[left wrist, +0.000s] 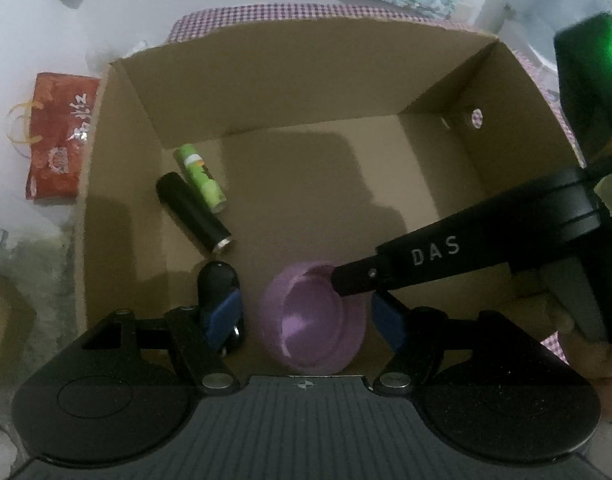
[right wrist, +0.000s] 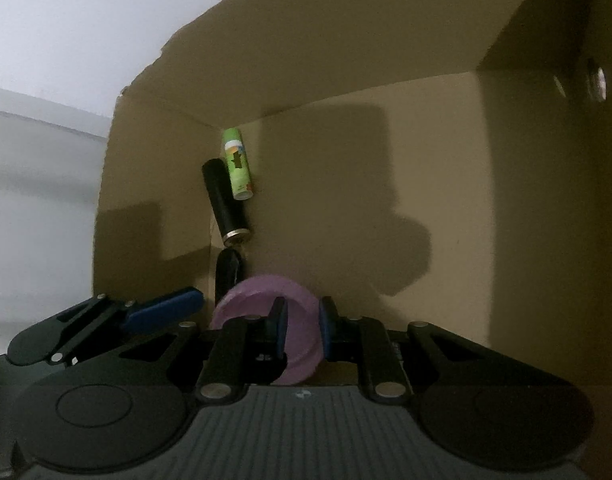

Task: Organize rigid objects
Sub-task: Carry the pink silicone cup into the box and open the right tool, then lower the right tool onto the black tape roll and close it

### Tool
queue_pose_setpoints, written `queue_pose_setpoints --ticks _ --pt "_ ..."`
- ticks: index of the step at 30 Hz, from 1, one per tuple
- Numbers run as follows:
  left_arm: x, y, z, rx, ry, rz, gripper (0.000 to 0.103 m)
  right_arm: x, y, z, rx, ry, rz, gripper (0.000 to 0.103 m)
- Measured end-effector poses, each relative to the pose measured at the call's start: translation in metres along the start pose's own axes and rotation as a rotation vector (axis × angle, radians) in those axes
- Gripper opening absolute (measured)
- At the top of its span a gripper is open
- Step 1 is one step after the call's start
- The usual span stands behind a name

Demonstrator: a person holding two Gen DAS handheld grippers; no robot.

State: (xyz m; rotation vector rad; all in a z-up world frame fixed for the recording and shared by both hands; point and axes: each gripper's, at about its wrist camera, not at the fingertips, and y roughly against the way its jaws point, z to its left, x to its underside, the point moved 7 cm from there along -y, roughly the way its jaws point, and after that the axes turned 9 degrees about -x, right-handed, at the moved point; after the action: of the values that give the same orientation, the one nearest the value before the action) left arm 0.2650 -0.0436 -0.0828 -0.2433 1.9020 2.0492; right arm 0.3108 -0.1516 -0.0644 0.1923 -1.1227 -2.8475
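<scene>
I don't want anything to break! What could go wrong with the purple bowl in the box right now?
1. The right gripper pinches only the rim of the purple bowl, so the bowl might slip or tip when let go.
2. The black tube and green tube lie close by in the cardboard box; a sliding bowl could knock them.
3. The open left gripper is crowded beside the bowl and could bump it.

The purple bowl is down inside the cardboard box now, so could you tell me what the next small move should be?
Probably open the right tongs to release the purple bowl. They pinch its rim, and it looks low over the cardboard box floor beside the black tube, between the open left tongs.
</scene>
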Motion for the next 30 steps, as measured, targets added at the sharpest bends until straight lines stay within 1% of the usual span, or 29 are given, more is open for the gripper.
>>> queue_pose_setpoints --ticks 4,8,11,15,18,20,23,26,28,30 --pt "-0.002 0.019 0.002 0.012 0.012 -0.049 0.074 0.008 0.017 0.003 -0.04 -0.006 -0.066 0.019" --pt "-0.002 0.05 0.002 0.041 0.015 -0.133 0.075 0.02 0.057 0.01 -0.096 -0.011 -0.177 0.019" --pt "0.001 0.077 0.002 0.087 0.026 -0.19 0.076 0.037 0.094 0.016 -0.128 -0.006 -0.272 0.019" --pt "0.013 0.116 0.0 0.165 0.041 -0.274 0.078 0.077 0.149 0.02 -0.158 0.0 -0.413 0.019" --pt "0.028 0.141 -0.003 0.219 0.04 -0.331 0.08 0.109 0.181 0.02 -0.124 0.007 -0.507 0.019" --pt "0.042 0.151 -0.006 0.252 0.04 -0.353 0.08 0.132 0.193 0.018 -0.104 0.004 -0.547 0.019" --pt "0.064 0.154 -0.009 0.281 0.039 -0.357 0.081 0.165 0.194 0.013 -0.076 -0.007 -0.569 0.019" --pt "0.088 0.141 -0.015 0.277 0.027 -0.332 0.082 0.19 0.175 0.003 -0.033 -0.033 -0.556 0.019" --pt "0.104 0.124 -0.02 0.263 0.011 -0.293 0.082 0.203 0.158 -0.005 -0.01 -0.066 -0.526 0.019" --pt "0.117 0.104 -0.027 0.241 -0.012 -0.255 0.082 0.212 0.14 -0.012 -0.011 -0.101 -0.482 0.019"
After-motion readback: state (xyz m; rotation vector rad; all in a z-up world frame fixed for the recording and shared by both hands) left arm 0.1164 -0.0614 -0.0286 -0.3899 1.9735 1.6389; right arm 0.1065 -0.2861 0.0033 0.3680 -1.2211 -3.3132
